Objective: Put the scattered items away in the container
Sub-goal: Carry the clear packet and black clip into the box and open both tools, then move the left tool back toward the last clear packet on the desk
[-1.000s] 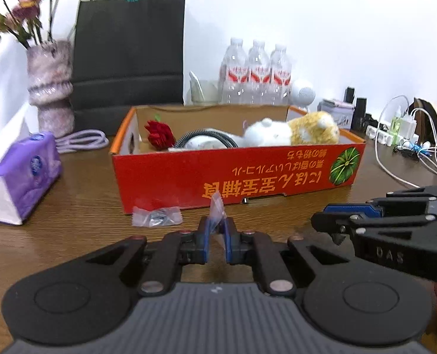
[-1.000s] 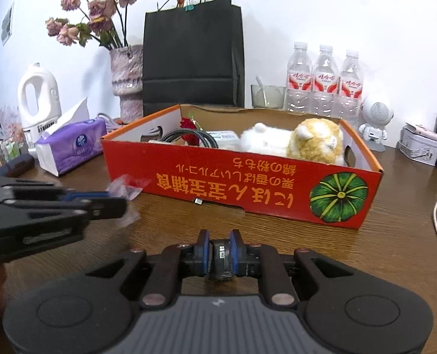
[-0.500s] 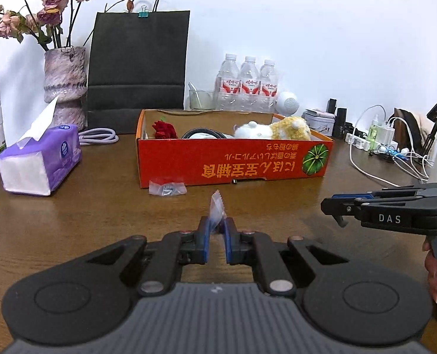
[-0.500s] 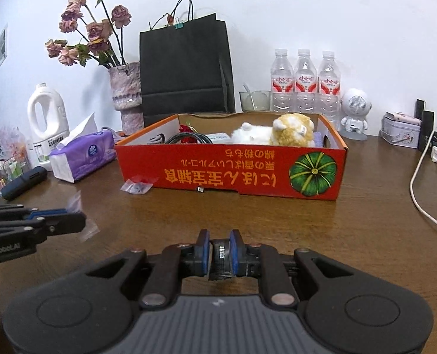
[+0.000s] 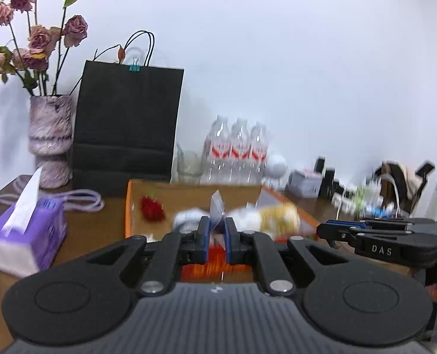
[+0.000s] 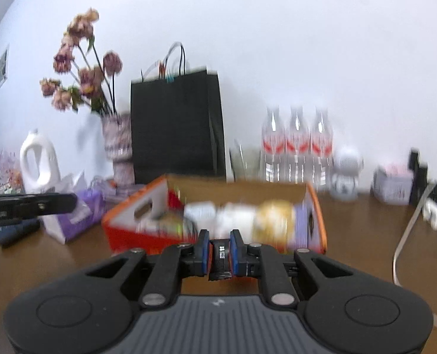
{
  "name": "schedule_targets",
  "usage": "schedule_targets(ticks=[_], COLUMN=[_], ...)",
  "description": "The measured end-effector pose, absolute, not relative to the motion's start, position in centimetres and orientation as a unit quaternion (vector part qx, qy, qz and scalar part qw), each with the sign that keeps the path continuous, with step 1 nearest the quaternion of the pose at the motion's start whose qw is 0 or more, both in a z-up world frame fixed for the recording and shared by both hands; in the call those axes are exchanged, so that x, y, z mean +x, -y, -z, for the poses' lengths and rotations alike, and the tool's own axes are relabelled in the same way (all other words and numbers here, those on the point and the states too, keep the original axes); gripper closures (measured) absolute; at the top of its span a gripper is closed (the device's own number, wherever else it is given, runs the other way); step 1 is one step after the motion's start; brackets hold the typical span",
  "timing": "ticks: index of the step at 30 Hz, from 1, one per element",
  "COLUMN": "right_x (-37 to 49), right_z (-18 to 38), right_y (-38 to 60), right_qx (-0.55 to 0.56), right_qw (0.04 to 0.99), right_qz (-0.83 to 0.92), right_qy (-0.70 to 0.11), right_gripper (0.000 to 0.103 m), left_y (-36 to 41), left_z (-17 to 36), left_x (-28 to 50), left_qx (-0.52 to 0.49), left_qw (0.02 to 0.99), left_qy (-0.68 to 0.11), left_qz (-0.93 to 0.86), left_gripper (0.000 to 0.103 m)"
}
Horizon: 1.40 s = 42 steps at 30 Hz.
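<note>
The red-orange cardboard box [image 5: 129, 206] stands on the wooden table, holding a plush toy [image 5: 277, 214], a red rose [image 5: 152, 208] and a cable. My left gripper [image 5: 217, 230] is shut on a small clear plastic bag [image 5: 217, 206], held just before the box's near wall. My right gripper [image 6: 220, 250] is shut on a small black part with white print [image 6: 221, 255], near the box [image 6: 130, 230]. The right gripper also shows in the left wrist view [image 5: 381, 242]; the left one shows in the right wrist view [image 6: 26, 205]. Both views are motion-blurred.
A purple tissue pack [image 5: 23, 236], a vase of dried roses [image 5: 50, 141], a black paper bag [image 5: 127, 129], three water bottles [image 5: 237, 153] and a white jug [image 6: 37, 162] stand behind and left. Chargers and cables [image 5: 375, 203] lie at the right.
Both grippers have moved up and forward towards the box, which now fills the view just ahead of the fingers. Each still holds its item.
</note>
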State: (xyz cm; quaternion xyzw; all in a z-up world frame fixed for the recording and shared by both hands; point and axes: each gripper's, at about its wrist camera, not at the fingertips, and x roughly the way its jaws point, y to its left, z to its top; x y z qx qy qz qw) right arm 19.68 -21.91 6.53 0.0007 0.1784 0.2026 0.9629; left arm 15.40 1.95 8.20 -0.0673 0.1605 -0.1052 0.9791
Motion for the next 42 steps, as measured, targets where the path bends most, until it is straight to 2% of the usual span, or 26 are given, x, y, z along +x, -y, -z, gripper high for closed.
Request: schedule_targets(ticks=[6,15,17,18,19,20,21,22,24,26,29,38,42], right_x=[26.7,32.2,32.4,32.4,32.3,32.2,32.0,31.6,30.9,30.3,29.8,26.4,22.6], right_z=[-8.6,-3.9,-3.3,-3.2,-3.1,-3.2,-3.4,-3.7,-4.3,-4.9,-5.7,-6.4,-5.0], right_y=[20.1,16.4,16.0,15.9,15.9,15.9,16.1,16.2,16.7,17.1,17.5,18.7,19.2], right_qx=[-0.002,-0.019,-0.027,-0.03,-0.031,-0.031,-0.03,-0.032,-0.027,-0.021,-0.022,-0.007,-0.005], right_qw=[0.959,0.943,0.941,0.941,0.94,0.941,0.943,0.946,0.95,0.952,0.956,0.956,0.952], right_qz=[-0.189,-0.17,-0.167,-0.167,-0.166,-0.167,-0.164,-0.159,-0.163,-0.163,-0.15,-0.165,-0.175], right_qy=[-0.212,-0.286,-0.292,-0.293,-0.295,-0.293,-0.287,-0.28,-0.266,-0.258,-0.252,-0.242,-0.251], right_gripper=[0.09,0.089,0.089,0.081,0.059,0.042,0.027,0.021,0.018,0.014,0.0,0.0,0.0], left_y=[-1.6,-1.3,-1.4,-1.5,-1.6,-1.7,-1.8,-2.0,-2.2,-2.4,-2.5,-2.2,-2.2], left_z=[-9.4,-4.3,-3.8,-3.6,-3.5,-3.6,-3.7,-3.9,-4.4,-4.9,-5.6,-6.5,-5.4], left_x=[21.7,27.8,28.2,28.4,28.4,28.3,28.0,27.7,27.1,26.5,25.8,22.5,18.9], left_qx=[-0.068,-0.058,-0.053,-0.05,-0.048,-0.047,-0.048,-0.048,-0.049,-0.052,-0.055,-0.058,-0.057], left_qw=[0.979,0.965,0.963,0.962,0.961,0.962,0.964,0.966,0.968,0.97,0.972,0.974,0.974], left_qy=[-0.177,-0.254,-0.263,-0.268,-0.27,-0.267,-0.26,-0.255,-0.248,-0.238,-0.229,-0.22,-0.218], left_qz=[0.079,0.036,0.035,0.032,0.028,0.023,0.015,0.006,0.005,0.007,0.006,0.017,0.032], left_gripper=[0.092,0.092,0.087,0.081,0.054,0.025,0.02,0.015,0.013,0.0,0.0,0.0,0.0])
